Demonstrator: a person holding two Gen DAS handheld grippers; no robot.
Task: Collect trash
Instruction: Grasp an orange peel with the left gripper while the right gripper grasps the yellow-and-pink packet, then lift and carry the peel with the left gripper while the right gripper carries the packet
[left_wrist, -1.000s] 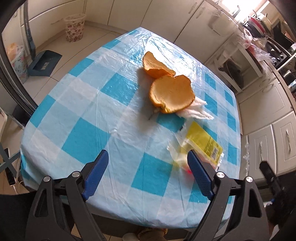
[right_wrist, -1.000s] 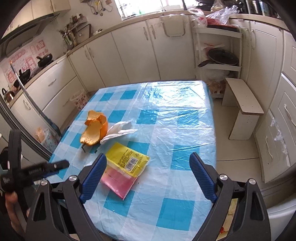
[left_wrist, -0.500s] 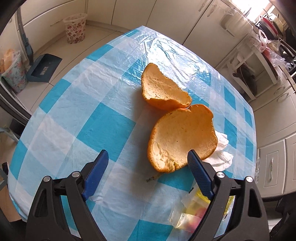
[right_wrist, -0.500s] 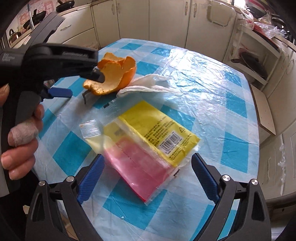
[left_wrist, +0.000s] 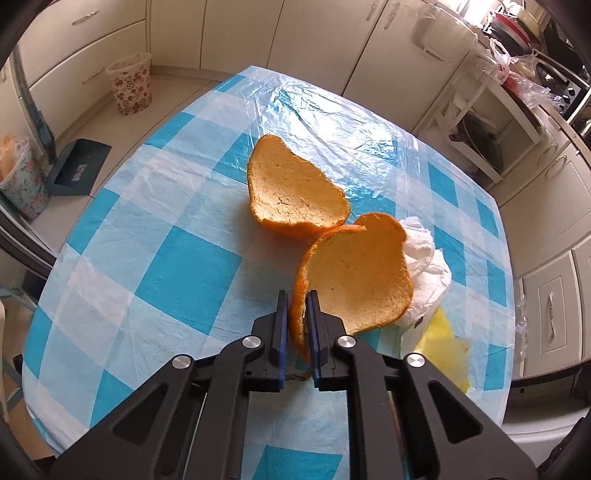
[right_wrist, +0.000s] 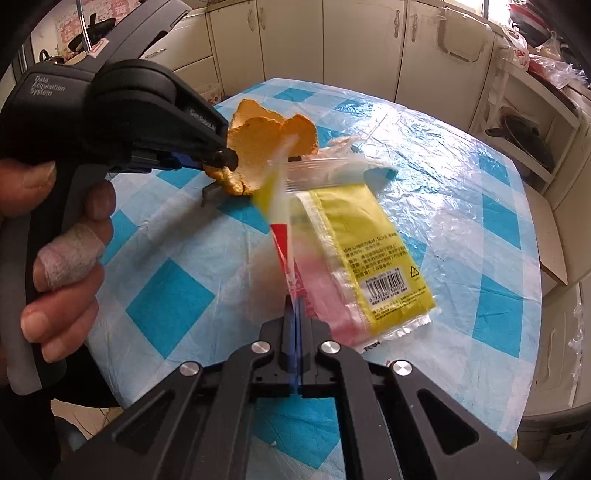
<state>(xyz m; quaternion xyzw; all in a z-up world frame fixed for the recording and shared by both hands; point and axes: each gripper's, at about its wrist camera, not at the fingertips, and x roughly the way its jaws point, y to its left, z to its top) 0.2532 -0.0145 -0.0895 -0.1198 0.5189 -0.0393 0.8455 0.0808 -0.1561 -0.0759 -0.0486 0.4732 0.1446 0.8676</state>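
Both jaws have just snapped closed: the left gripper (left_wrist: 297, 295) pinches the near rim of the curved orange peel piece (left_wrist: 354, 277), the right gripper (right_wrist: 295, 302) clamps the yellow-and-pink clear plastic packet (right_wrist: 354, 258). At one o'clock beyond the held peel lies crumpled white tissue (left_wrist: 424, 262); at eleven o'clock a second orange peel shell (left_wrist: 291, 192) rests on the blue-and-white checked plastic tablecloth (left_wrist: 177, 266).

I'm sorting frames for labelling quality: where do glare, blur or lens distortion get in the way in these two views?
Left wrist view: strong fisheye bends the table edges; window glare on the plastic cover; orange peel sharp. Right wrist view: the yellow and pink packet is smeared at its lifted edge above the right claw; sheen on the cover; dark corners.
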